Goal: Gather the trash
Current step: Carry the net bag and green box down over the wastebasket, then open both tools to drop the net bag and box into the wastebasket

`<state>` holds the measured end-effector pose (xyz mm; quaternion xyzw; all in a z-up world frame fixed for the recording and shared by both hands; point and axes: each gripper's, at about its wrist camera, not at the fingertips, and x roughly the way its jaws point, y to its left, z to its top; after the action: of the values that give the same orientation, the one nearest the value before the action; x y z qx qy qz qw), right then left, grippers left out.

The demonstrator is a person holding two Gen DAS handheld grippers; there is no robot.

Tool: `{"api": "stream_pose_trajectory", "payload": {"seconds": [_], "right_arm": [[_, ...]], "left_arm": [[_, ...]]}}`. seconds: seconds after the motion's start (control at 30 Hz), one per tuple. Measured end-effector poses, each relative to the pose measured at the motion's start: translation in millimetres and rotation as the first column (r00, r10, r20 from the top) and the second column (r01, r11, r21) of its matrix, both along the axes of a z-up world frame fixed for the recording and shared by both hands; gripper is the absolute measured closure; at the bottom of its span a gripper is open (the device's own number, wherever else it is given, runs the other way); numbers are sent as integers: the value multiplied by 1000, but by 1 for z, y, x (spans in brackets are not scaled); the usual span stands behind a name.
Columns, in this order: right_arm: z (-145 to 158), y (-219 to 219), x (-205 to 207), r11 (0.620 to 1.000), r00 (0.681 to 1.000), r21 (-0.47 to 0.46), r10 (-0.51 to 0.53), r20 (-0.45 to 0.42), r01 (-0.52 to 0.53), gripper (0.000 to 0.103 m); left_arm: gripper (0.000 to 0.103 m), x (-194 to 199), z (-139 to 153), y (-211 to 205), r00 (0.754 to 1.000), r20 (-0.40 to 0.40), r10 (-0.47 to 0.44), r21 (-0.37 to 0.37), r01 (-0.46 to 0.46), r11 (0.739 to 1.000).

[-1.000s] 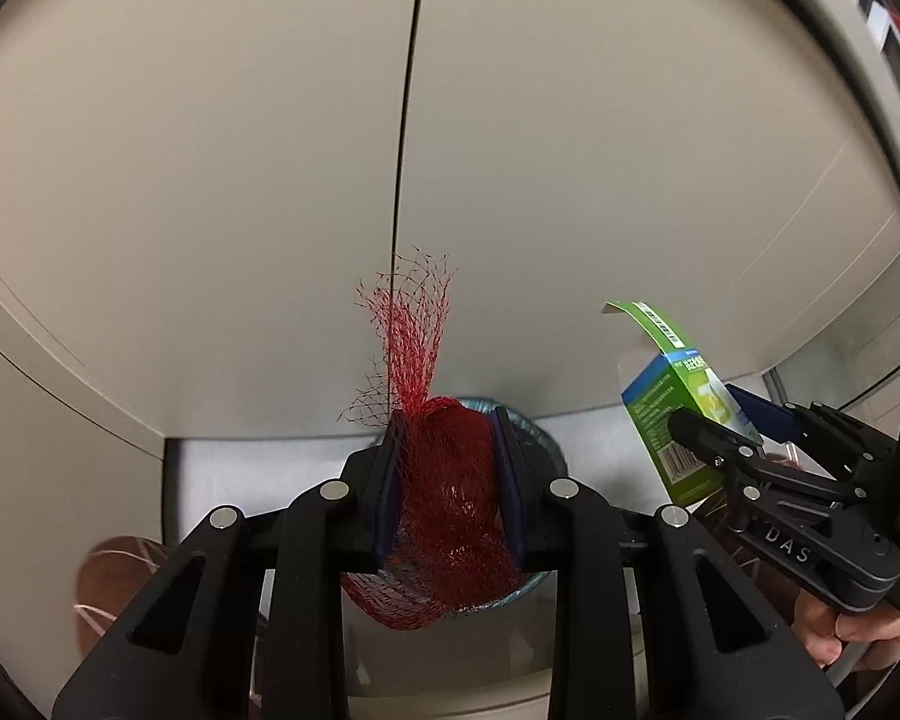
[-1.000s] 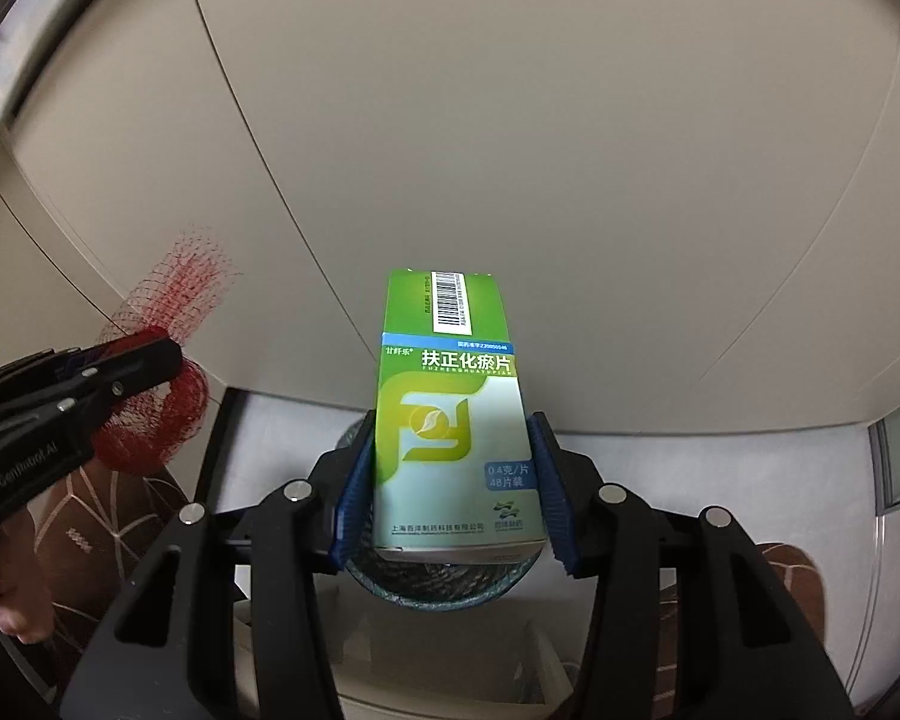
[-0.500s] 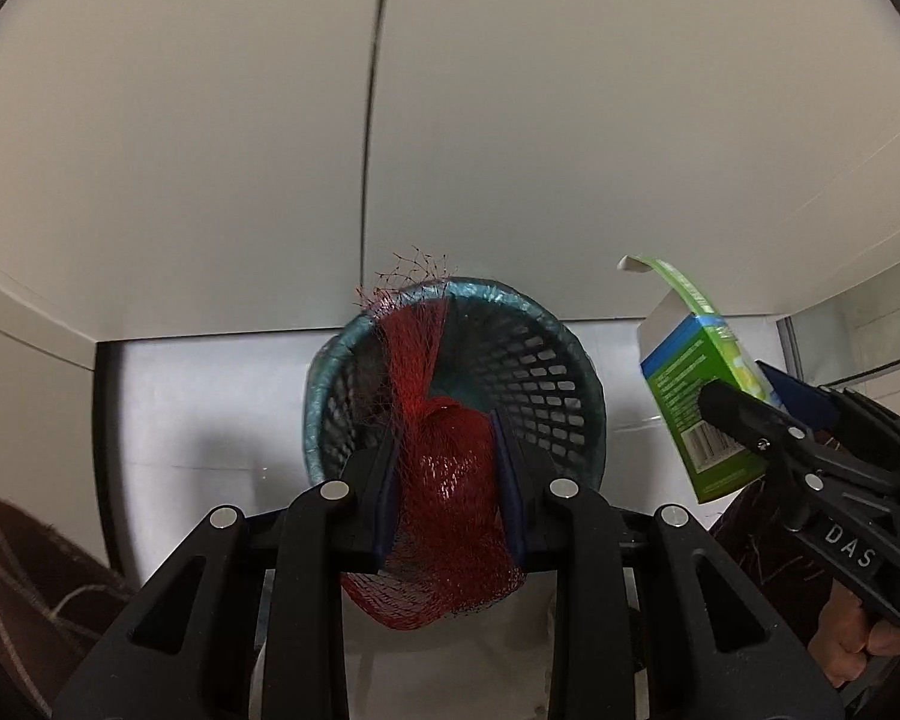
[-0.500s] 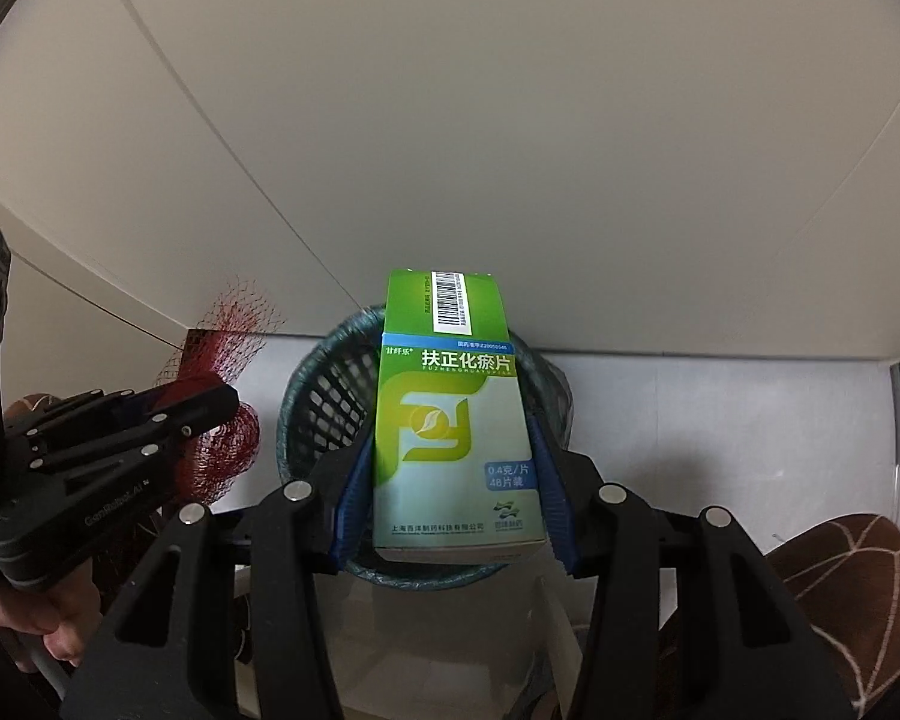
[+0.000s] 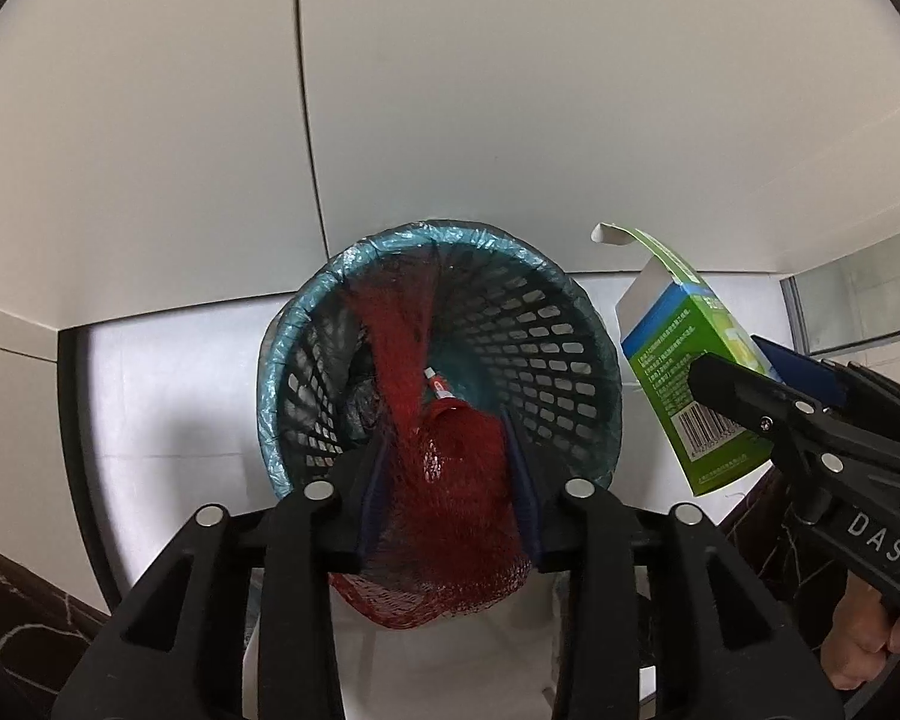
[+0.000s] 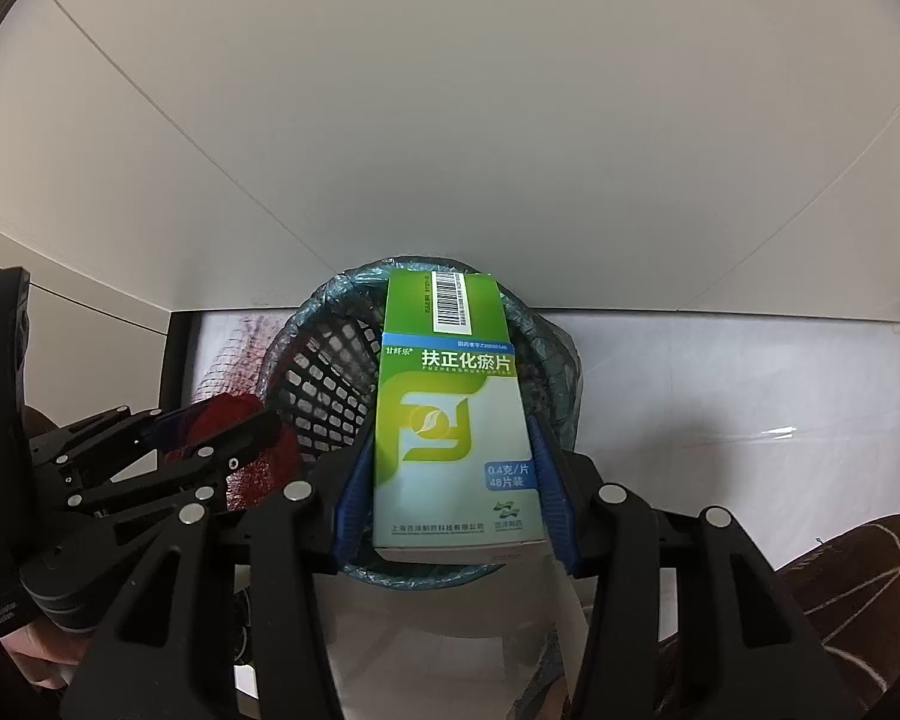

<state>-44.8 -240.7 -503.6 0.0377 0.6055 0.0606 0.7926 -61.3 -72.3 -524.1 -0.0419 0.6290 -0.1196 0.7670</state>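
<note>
Nearest the left wrist camera, the left gripper has the bunched red mesh bag between its blue pads; its jaws have just been opening, and the netting fills the gap, so I cannot tell whether it is yet free. Beyond it, toward twelve o'clock, the bag's loose tail already drapes into the waste basket, a dark perforated bin with a teal liner standing on the pale floor against the cabinet. At three o'clock the right gripper is clamped on the green medicine box, pads pressing both long sides, its open flap up. Judged from here, the left jaws should spread fully with the gripper held over the basket's middle, since netting snags on pad edges. The box looks nearer the rim in that view, so the right hand should centre it before letting go.
</note>
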Motion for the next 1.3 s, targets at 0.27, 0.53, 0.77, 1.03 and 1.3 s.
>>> {"api": "stream_pose_trajectory", "payload": {"seconds": [0.27, 0.53, 0.77, 1.03, 1.3], "right_arm": [[-5, -3, -1, 1000, 1000, 9, 5, -8, -5, 57], [-7, -6, -2, 1000, 1000, 19, -9, -9, 10, 57], [-9, -6, -1, 1000, 1000, 20, -15, -10, 15, 57], [-14, -1, 1, 999, 1000, 33, 6, -18, -6, 57], [-13, 6, 2, 998, 999, 50, 33, -14, -32, 49]], "left_arm": [[44, 3, -5, -1, 1000, 6, 13, 15, -13, 1000], [20, 4, -5, 2, 999, 20, 29, 16, -29, 999], [10, 5, 0, 10, 996, 45, 74, 41, -76, 996], [9, 6, 2, 22, 992, 58, 111, 113, -117, 987], [9, 5, 7, 29, 991, 62, 122, 136, -130, 982]]}}
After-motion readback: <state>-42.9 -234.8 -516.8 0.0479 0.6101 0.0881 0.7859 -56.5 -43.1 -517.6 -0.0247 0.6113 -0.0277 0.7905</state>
